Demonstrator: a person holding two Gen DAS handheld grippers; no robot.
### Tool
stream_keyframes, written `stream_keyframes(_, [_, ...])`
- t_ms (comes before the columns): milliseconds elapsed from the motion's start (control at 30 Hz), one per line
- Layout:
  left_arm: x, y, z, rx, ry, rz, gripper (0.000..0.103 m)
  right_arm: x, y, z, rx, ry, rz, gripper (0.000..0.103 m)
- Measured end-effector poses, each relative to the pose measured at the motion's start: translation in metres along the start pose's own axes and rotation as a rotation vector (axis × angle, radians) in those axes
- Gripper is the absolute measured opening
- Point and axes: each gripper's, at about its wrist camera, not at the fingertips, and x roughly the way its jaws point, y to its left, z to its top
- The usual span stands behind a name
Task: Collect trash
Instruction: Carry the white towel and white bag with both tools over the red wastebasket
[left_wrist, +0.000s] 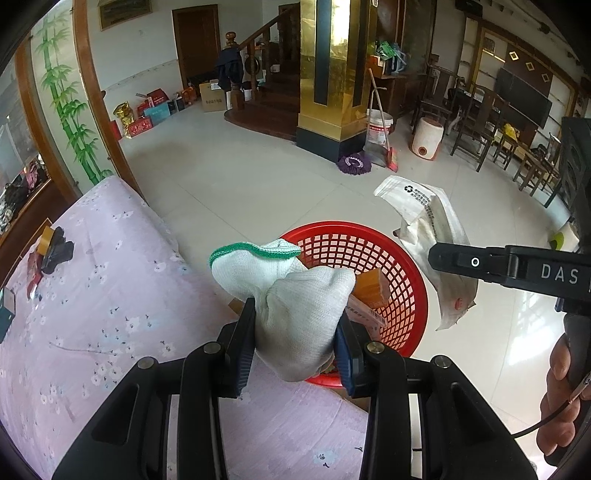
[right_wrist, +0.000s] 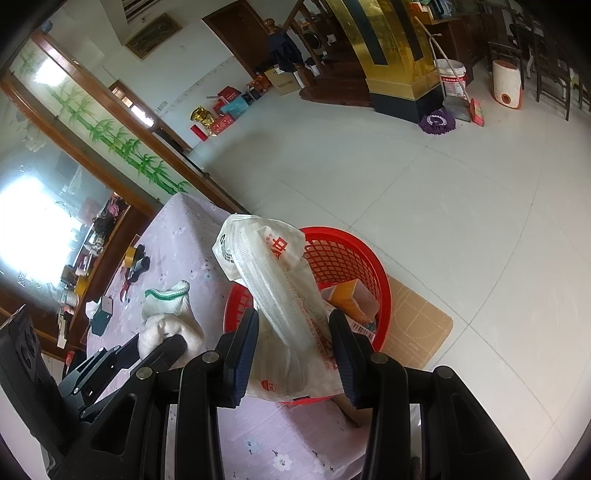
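Red basket (left_wrist: 402, 266) near side hidden behind glove (left_wrist: 295, 295); bag (right_wrist: 280, 295) print too small to read.

basket (right_wrist: 347, 254) on floor by bed (right_wrist: 184, 236), box (right_wrist: 354, 297) in basket

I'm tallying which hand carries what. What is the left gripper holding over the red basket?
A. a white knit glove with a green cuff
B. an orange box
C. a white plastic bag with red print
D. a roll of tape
A: in the left wrist view the left gripper is shut on the white knit glove with a green cuff, above the red basket.
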Motion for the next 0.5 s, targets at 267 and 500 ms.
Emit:
stream_keyframes(267, [0.014, 0.001, 0.003, -0.008, 0.017, -0.002, 0.036, 0.008, -0.001, 0.005, 0.005, 0.009, -0.001, 0.044])
stream_keyframes(500, [0.025, -0.001, 0.004, -0.011, 0.034, -0.012, 0.036, 0.02, -0.002, 0.012, 0.008, 0.027, -0.008, 0.044])
